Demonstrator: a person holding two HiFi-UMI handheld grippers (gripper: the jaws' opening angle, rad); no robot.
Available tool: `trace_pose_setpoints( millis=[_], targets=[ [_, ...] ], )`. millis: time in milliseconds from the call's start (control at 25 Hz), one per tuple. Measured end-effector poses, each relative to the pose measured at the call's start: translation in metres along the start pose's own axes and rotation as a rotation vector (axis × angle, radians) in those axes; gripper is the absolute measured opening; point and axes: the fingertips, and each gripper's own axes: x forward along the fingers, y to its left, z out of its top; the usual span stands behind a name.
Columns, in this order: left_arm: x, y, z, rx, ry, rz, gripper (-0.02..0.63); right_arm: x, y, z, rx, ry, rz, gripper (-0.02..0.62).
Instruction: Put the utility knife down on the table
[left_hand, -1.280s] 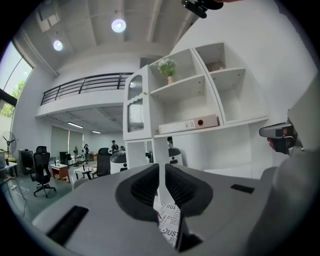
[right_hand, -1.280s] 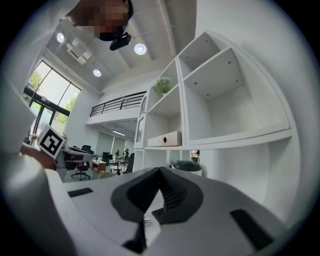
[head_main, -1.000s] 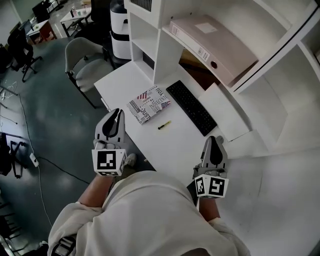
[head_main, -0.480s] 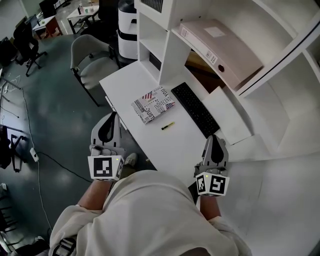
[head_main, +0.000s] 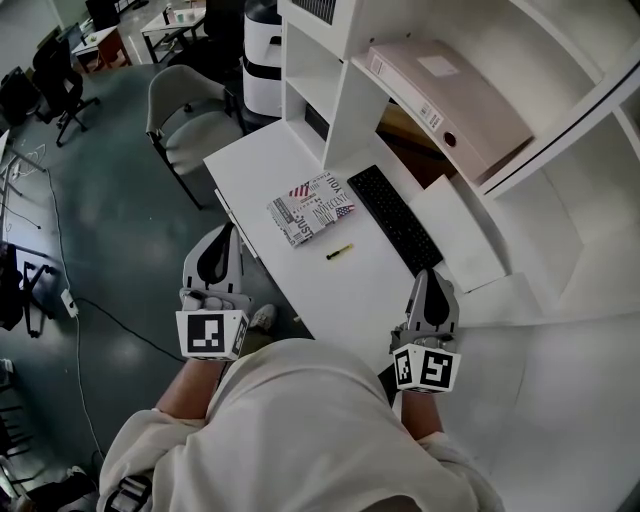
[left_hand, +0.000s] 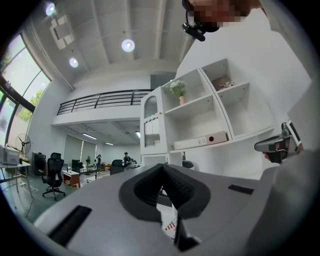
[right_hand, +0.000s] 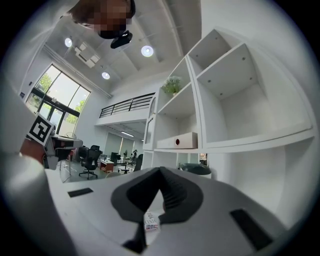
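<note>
- knife (head_main: 339, 252) flat on table (head_main: 258, 175), mid-frame; long axis diagonal, black end lower-left, yellow end upper-right.
- Sits btwn the grippers, higher in frame, well apart from both.
- L gripper (head_main: 222, 243) & R gripper (head_main: 433, 283): jaws closed, empty.

Cream sweatshirt (head_main: 300, 430), 2 grey tools (head_main: 226, 232) (head_main: 428, 276)

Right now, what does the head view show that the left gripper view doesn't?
Only the head view shows the yellow utility knife lying on the white table. Only the left gripper view shows the potted plant and ceiling lights. Both show the binder on the shelf and the printed magazine.
</note>
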Motion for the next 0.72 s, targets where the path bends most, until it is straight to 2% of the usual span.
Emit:
trace_pose_setpoints(
  millis=[720],
  targets=[
    [0.006,-0.003,-0.011,-0.004,0.031,-0.014,-0.001,0.002,-0.002,-0.002,0.004,0.002,0.004,0.003]
  ],
)
